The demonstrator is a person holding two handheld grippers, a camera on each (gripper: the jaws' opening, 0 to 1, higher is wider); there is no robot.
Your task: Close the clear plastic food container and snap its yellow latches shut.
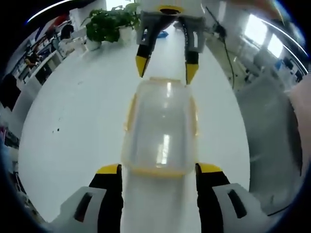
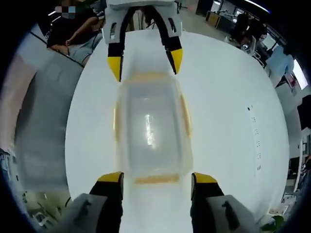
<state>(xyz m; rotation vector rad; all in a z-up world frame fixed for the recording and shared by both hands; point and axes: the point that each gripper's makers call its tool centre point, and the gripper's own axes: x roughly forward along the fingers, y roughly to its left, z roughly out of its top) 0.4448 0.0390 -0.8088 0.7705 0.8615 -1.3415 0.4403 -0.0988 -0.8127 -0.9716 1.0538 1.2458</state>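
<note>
On the white table (image 1: 73,136), container (image 1: 161,127) sits lid-down between my spread, empty left gripper (image 1: 158,170) and right gripper (image 2: 157,178), one per end; yellow latches (image 2: 156,179) look unsnapped, I judge.

bare white table (image 1: 73,136) either side of container (image 1: 163,131), potted plant (image 1: 104,24) at far edge

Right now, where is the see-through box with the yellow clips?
The clear plastic food container with yellow latches sits on the round white table, in the middle of both views, lying between the left tool and the right tool, which face each other across it.
</note>
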